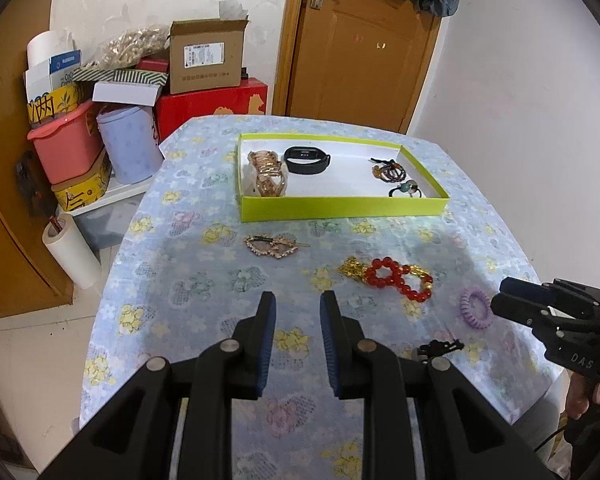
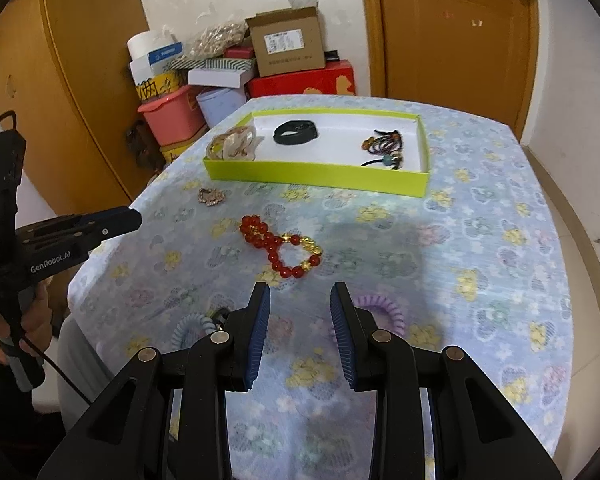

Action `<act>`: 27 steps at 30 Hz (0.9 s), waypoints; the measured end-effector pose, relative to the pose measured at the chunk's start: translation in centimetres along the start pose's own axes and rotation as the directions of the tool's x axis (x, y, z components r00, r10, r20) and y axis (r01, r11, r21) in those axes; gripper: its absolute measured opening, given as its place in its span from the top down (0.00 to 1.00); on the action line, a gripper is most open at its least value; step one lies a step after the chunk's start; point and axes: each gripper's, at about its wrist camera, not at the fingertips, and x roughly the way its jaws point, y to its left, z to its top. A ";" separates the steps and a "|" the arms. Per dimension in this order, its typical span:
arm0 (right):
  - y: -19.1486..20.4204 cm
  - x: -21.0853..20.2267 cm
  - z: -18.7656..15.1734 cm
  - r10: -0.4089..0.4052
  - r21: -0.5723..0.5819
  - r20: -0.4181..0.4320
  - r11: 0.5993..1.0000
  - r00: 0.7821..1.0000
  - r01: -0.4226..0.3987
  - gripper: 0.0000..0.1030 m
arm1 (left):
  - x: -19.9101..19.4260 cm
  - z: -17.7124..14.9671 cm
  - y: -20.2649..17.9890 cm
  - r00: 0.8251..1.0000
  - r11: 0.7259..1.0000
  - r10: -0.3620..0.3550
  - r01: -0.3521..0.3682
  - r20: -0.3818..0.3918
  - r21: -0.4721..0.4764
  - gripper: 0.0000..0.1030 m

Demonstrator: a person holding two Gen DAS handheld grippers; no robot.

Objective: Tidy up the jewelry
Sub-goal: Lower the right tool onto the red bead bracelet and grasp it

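Observation:
A lime-green tray (image 1: 340, 207) (image 2: 316, 174) sits at the table's far side and holds a gold hair claw (image 1: 267, 174), a black fitness band (image 1: 308, 160) and beaded hair ties (image 1: 392, 172). In front of it lie a double-heart hair clip (image 1: 274, 246), a red and gold bead bracelet (image 1: 396, 278) (image 2: 284, 248), a purple coil hair tie (image 1: 476, 308) (image 2: 384, 306), a pale blue coil tie (image 2: 192, 328) and a small black clip (image 1: 440, 347). My left gripper (image 1: 298, 304) is open and empty above the near table. My right gripper (image 2: 300, 296) is open and empty, just short of the purple coil.
The table (image 1: 204, 312) has a floral blue cloth. Stacked boxes, a pink tub (image 1: 66, 148) and a cardboard box (image 1: 208, 56) stand beyond its far left corner. A wooden door (image 1: 360, 44) is behind. A paper roll (image 1: 72, 256) stands on the floor at left.

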 end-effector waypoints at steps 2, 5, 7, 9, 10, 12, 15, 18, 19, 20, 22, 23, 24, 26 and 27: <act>0.2 0.8 0.3 0.007 -0.015 -0.010 1.000 1.000 -0.007 0.69 | 0.5 0.1 0.3 1.000 1.000 0.000 0.000 -0.007 -0.002 0.77; 0.6 2.2 0.7 0.022 -0.035 -0.025 0.999 0.999 -0.023 0.69 | 1.4 0.4 0.5 1.000 1.000 -0.006 0.006 -0.016 -0.002 0.76; 0.8 3.2 1.1 0.032 -0.046 -0.033 0.998 0.999 -0.034 0.69 | 2.0 0.6 0.7 1.000 1.000 -0.012 0.012 -0.023 -0.003 0.76; 1.0 4.3 1.6 0.043 -0.061 -0.042 0.997 0.998 -0.046 0.69 | 2.4 0.6 0.8 1.000 1.000 -0.014 0.014 -0.027 -0.006 0.76; 1.1 4.7 1.9 0.045 -0.067 -0.044 0.997 0.998 -0.048 0.68 | 2.5 0.6 1.0 0.999 1.000 -0.015 0.015 -0.028 -0.008 0.76; 1.2 5.5 2.3 0.048 -0.081 -0.050 0.995 0.998 -0.052 0.68 | 2.8 0.7 1.2 0.999 1.000 -0.014 0.013 -0.030 -0.012 0.76; 1.5 6.9 3.0 0.055 -0.106 -0.059 0.992 0.997 -0.061 0.66 | 3.1 0.7 1.5 0.999 1.000 -0.013 0.013 -0.033 -0.015 0.76; 1.9 8.1 3.6 0.063 -0.132 -0.069 0.989 0.996 -0.072 0.65 | 3.4 0.9 1.8 0.999 1.000 -0.015 0.015 -0.034 -0.016 0.76; 2.0 8.4 3.7 0.063 -0.140 -0.072 0.988 0.995 -0.073 0.65 | 3.4 0.9 1.9 0.999 1.000 -0.017 0.016 -0.035 -0.019 0.76; 2.1 8.7 3.8 0.063 -0.148 -0.076 0.986 0.995 -0.074 0.65 | 3.5 1.0 2.0 0.999 1.000 -0.018 0.017 -0.035 -0.021 0.76; 2.3 9.4 4.0 0.059 -0.167 -0.083 0.983 0.995 -0.073 0.65 | 3.7 1.0 2.2 0.999 1.000 -0.018 0.017 -0.036 -0.024 0.76; 2.3 9.6 4.2 0.058 -0.175 -0.086 0.982 0.995 -0.072 0.65 | 3.9 1.1 2.3 0.999 1.000 -0.018 0.017 -0.038 -0.025 0.76; 2.4 9.8 4.2 0.054 -0.185 -0.085 0.980 0.995 -0.069 0.65 | 4.0 1.1 2.4 0.999 0.999 -0.019 0.018 -0.039 -0.027 0.76; 2.7 10.2 4.4 0.052 -0.199 -0.091 0.978 0.994 -0.070 0.65 | 4.3 1.2 2.5 0.999 0.999 -0.020 0.019 -0.043 -0.030 0.76; 2.7 10.3 4.5 0.058 -0.202 -0.093 0.976 0.994 -0.076 0.65 | 4.4 1.2 2.5 0.999 0.999 -0.021 0.020 -0.045 -0.031 0.76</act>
